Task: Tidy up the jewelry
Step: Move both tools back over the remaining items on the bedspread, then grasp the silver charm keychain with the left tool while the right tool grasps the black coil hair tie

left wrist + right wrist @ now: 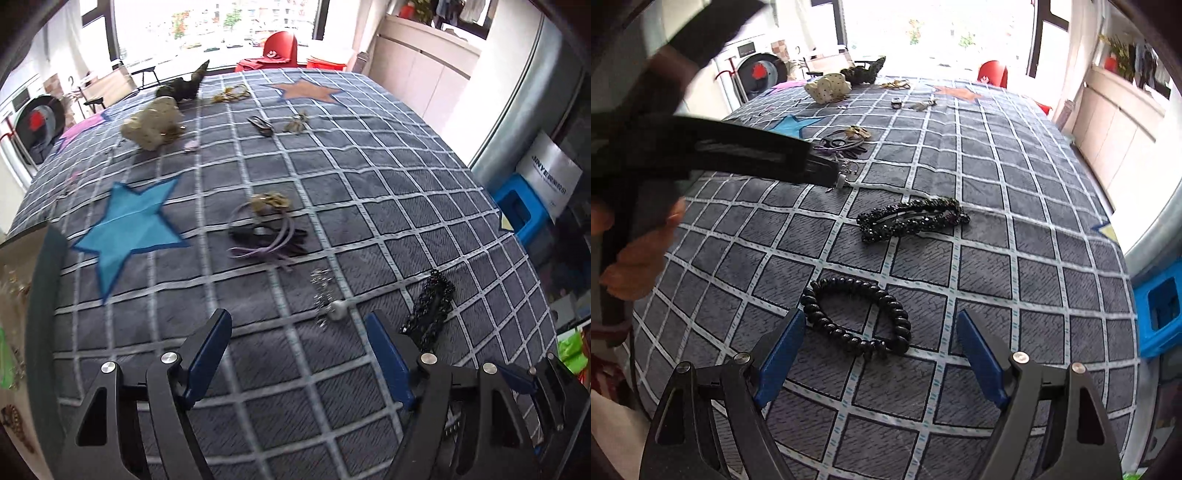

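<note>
Jewelry and hair pieces lie scattered on a grey checked cloth [332,177]. My left gripper [297,326] stands open above the cloth with nothing between its fingers. A pearl-and-silver dangling piece [337,308] lies just past its right fingertip, and a black beaded clip [430,310] lies further right. My right gripper [881,321] is open and low over a black spiral hair tie [849,285], which lies flat between and just ahead of its fingers, not gripped. The same beaded clip [912,218] lies beyond it.
A tangle of purple cords and black ties [266,240] with a gold piece [269,202] sits mid-cloth. A cream pouch [153,123], dark scrunchie [184,86] and small clips lie at the far end. A blue stool [1160,306] stands off the right edge. A hand [639,266] holds the left tool.
</note>
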`<state>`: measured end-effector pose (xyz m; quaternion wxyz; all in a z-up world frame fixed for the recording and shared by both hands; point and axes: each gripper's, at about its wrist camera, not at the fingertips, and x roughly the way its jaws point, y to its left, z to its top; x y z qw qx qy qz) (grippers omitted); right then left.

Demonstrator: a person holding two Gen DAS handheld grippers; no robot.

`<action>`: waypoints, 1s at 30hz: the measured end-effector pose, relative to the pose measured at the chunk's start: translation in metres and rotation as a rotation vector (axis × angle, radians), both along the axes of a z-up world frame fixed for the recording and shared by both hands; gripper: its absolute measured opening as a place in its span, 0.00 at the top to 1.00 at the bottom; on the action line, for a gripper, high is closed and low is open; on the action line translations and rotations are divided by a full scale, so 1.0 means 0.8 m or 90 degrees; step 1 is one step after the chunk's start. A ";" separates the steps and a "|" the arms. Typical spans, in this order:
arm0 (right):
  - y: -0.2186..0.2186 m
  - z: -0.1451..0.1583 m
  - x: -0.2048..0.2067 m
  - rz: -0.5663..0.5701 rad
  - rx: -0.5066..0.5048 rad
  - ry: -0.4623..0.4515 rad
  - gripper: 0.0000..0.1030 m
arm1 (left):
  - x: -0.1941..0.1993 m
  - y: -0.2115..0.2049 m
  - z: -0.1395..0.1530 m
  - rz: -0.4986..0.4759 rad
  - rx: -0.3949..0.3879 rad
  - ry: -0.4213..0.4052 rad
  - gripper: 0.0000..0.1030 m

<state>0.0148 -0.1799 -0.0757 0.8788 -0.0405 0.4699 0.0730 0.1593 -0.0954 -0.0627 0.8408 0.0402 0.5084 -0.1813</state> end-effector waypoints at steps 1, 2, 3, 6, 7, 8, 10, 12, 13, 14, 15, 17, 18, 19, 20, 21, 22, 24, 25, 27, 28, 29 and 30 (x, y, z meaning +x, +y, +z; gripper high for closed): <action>0.002 -0.001 0.000 0.005 -0.006 -0.004 0.17 | 0.002 -0.004 -0.003 -0.003 0.000 0.005 0.32; 0.005 -0.001 0.000 0.010 -0.014 -0.008 0.17 | 0.004 -0.008 -0.007 -0.006 0.002 0.010 0.32; 0.008 -0.002 -0.001 0.018 -0.018 -0.015 0.17 | 0.004 -0.012 -0.008 -0.006 0.008 0.003 0.32; 0.012 -0.002 0.002 0.029 -0.017 -0.021 0.17 | 0.002 -0.020 -0.009 -0.020 0.014 -0.002 0.38; 0.012 -0.003 0.002 0.030 -0.015 -0.021 0.18 | 0.002 -0.022 -0.009 -0.023 0.015 -0.004 0.43; 0.013 -0.002 0.002 0.032 -0.014 -0.022 0.19 | 0.002 -0.025 -0.008 -0.029 0.019 -0.006 0.49; 0.017 -0.001 0.001 0.041 -0.014 -0.022 0.25 | 0.000 -0.030 -0.007 -0.039 0.018 -0.005 0.58; 0.021 0.001 -0.002 0.050 -0.015 -0.022 0.32 | -0.002 -0.034 -0.006 -0.046 0.017 -0.004 0.68; 0.023 0.001 -0.003 0.053 -0.015 -0.021 0.36 | -0.002 -0.035 -0.006 -0.048 0.015 -0.004 0.71; 0.025 0.002 -0.004 0.055 -0.015 -0.020 0.38 | -0.004 -0.035 -0.006 -0.050 0.014 -0.004 0.87; 0.027 0.003 -0.005 0.056 -0.013 -0.018 0.42 | -0.005 -0.036 -0.006 -0.052 0.014 -0.004 0.87; 0.030 0.004 -0.008 0.056 -0.015 -0.016 0.45 | -0.008 -0.033 -0.005 -0.051 0.007 -0.004 0.87; 0.032 0.004 -0.009 0.056 -0.014 -0.015 0.48 | -0.009 -0.031 -0.004 -0.050 0.005 -0.005 0.87; 0.033 0.005 -0.009 0.056 -0.013 -0.014 0.52 | -0.012 -0.028 -0.002 -0.048 0.001 -0.009 0.87; 0.033 0.006 -0.010 0.055 -0.012 -0.013 0.55 | -0.014 -0.025 0.000 -0.047 -0.001 -0.012 0.87; 0.034 0.007 -0.011 0.055 -0.011 -0.011 0.62 | -0.017 -0.023 0.002 -0.044 -0.003 -0.014 0.87; 0.034 0.007 -0.011 0.054 -0.010 -0.010 0.68 | -0.019 -0.018 0.005 -0.040 -0.006 -0.018 0.87; 0.033 0.009 -0.013 0.048 -0.002 -0.007 0.71 | -0.023 -0.012 0.010 -0.033 -0.010 -0.022 0.87; 0.031 0.009 -0.013 0.045 0.002 -0.006 0.73 | -0.026 -0.007 0.013 -0.029 -0.011 -0.025 0.88; 0.027 0.012 -0.015 0.035 0.014 -0.005 0.77 | -0.030 0.000 0.017 -0.024 -0.013 -0.029 0.88; 0.025 0.014 -0.015 0.031 0.019 -0.005 0.79 | -0.032 0.003 0.019 -0.021 -0.014 -0.030 0.88; 0.024 0.015 -0.016 0.026 0.027 -0.004 0.79 | -0.036 0.007 0.021 -0.018 -0.016 -0.032 0.88; 0.023 0.015 -0.015 0.021 0.036 -0.001 0.79 | -0.039 0.011 0.022 -0.015 -0.018 -0.033 0.88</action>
